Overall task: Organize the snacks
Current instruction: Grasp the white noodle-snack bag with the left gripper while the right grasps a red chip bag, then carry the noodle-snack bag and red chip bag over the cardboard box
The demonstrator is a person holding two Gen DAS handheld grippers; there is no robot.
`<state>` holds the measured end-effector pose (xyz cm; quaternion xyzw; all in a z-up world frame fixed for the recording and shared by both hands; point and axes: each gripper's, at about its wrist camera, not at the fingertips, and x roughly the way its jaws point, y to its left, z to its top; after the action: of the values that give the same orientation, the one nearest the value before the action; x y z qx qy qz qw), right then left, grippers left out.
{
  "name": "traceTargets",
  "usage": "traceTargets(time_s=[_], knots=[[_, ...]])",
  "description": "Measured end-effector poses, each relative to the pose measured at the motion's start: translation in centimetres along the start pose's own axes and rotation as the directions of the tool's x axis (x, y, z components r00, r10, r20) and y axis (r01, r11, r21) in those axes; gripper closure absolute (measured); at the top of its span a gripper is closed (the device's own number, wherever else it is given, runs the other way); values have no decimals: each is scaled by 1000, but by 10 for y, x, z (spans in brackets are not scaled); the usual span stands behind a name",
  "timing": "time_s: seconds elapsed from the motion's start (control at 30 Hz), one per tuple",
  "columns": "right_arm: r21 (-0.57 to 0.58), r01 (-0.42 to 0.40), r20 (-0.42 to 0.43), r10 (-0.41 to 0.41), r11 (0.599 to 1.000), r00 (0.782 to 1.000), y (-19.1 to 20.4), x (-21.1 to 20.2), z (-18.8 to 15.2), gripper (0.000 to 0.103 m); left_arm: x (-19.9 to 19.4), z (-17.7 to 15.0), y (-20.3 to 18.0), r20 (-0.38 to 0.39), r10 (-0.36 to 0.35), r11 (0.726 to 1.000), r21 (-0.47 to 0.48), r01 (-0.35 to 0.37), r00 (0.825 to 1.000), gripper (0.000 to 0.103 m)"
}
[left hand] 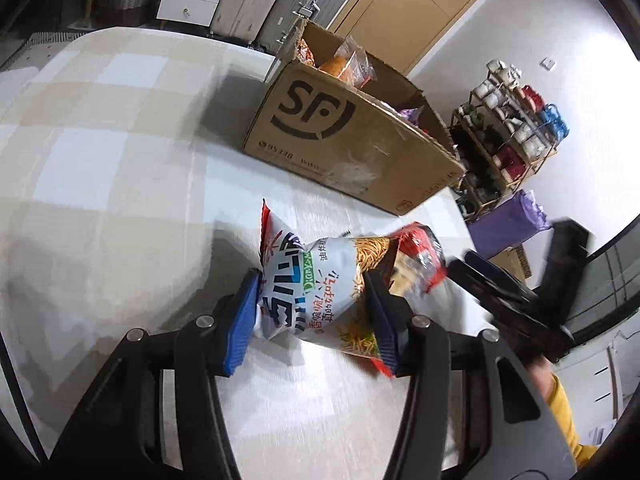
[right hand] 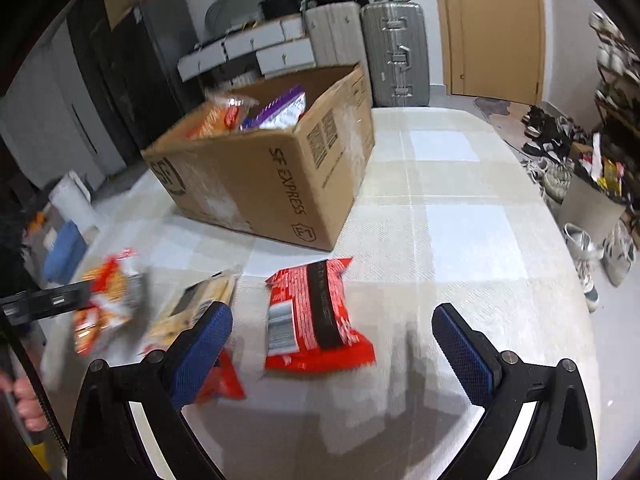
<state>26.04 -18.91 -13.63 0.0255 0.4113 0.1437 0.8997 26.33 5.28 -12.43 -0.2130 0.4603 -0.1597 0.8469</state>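
Observation:
My left gripper (left hand: 311, 300) is shut on a white, blue and red noodle-snack bag (left hand: 320, 264); both blue pads squeeze its sides just above the table. The same bag (right hand: 108, 300) appears blurred at the left of the right wrist view. My right gripper (right hand: 332, 314) is open and hovers over a red snack packet (right hand: 312, 320) that lies flat on the table, with nothing between its pads. A beige packet (right hand: 192, 308) and another red packet (right hand: 226, 380) lie by its left finger. The open cardboard box (left hand: 352, 140) (right hand: 260, 176) holds several snack bags.
The table wears a beige and white checked cloth (right hand: 460, 220). Suitcases (right hand: 394, 52) and white drawers stand behind the box by a wooden door. A rack of cups (left hand: 516, 120) stands past the table's edge, and shoes (right hand: 552, 152) lie on the floor at right.

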Motion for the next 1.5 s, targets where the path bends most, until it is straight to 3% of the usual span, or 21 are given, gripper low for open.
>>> traceTargets(time_s=[0.1, 0.33, 0.47, 0.63, 0.73, 0.9, 1.1, 1.3, 1.5], knots=[[-55, 20, -36, -22, 998, 999, 8, 16, 1, 3, -26, -26, 11, 11, -8, 1000, -13, 8, 1000, 55], [-144, 77, -44, -84, 987, 995, 22, 20, -10, 47, -51, -57, 20, 23, 12, 999, -37, -11, 1000, 55], [-103, 29, -46, -34, 994, 998, 16, 8, -16, 58, -63, -66, 17, 35, 16, 999, -28, -15, 999, 55], [-5, -29, 6, 29, 1000, 1000, 6, -27, -27, 58, -81, -77, 7, 60, 18, 1000, 1, -18, 998, 55], [92, -115, 47, 111, 989, 993, 0, -58, -36, 58, -92, -84, 0, 75, 14, 1000, 17, -16, 997, 55], [99, -227, 131, 213, 969, 968, 23, -107, -59, 58, -112, -102, -19, 89, -5, 998, 63, -1, 996, 54], [55, -363, 200, 346, 930, 916, 63, -161, -84, 58, -145, -127, -46, 138, 18, 992, 121, -35, 990, 54], [32, -410, 233, 392, 912, 890, 84, -196, -108, 58, -181, -151, -73, 189, -9, 984, 176, -25, 982, 54], [44, -404, 252, 381, 914, 890, 83, -207, -126, 58, -209, -175, -84, 201, -47, 981, 191, 8, 978, 54]])
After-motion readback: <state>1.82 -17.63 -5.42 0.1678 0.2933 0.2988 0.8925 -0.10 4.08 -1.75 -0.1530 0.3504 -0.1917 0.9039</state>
